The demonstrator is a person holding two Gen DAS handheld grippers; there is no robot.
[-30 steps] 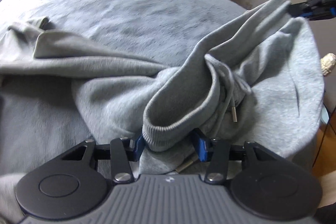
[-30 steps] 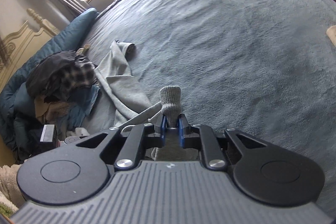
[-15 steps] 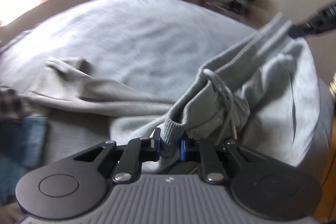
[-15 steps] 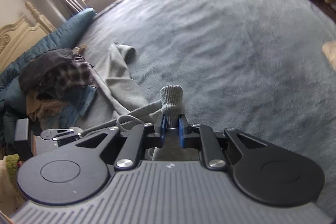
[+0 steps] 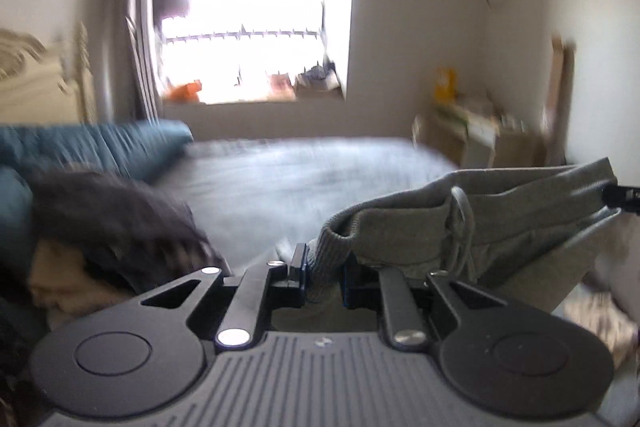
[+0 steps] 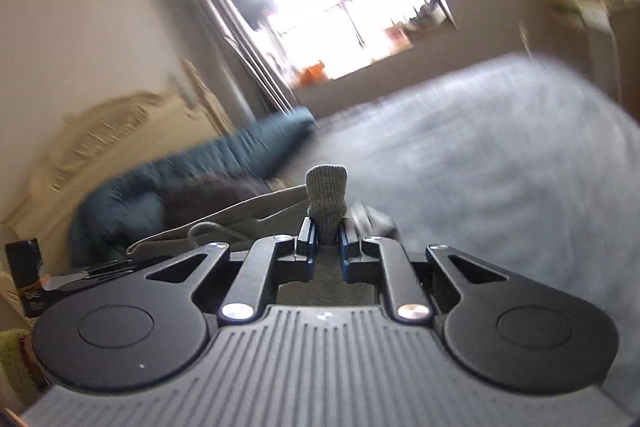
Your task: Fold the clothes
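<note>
Sweatpants (image 5: pixel 500 215) hang stretched between both clamped tongs.

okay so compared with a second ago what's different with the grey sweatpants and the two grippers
Both grippers rose, lifting the grey drawstring sweatpants off the blue-grey bed cover; both views now look across at the bright window. The left gripper, a second ago open around the ribbed waistband, has clamped onto it. Unchanged: the right gripper stays shut on the waistband's other end, and the dark clothes pile still lies by the teal pillow.

Left hand-held gripper (image 5: pixel 323 269) and right hand-held gripper (image 6: pixel 325 241) both clamped
</note>
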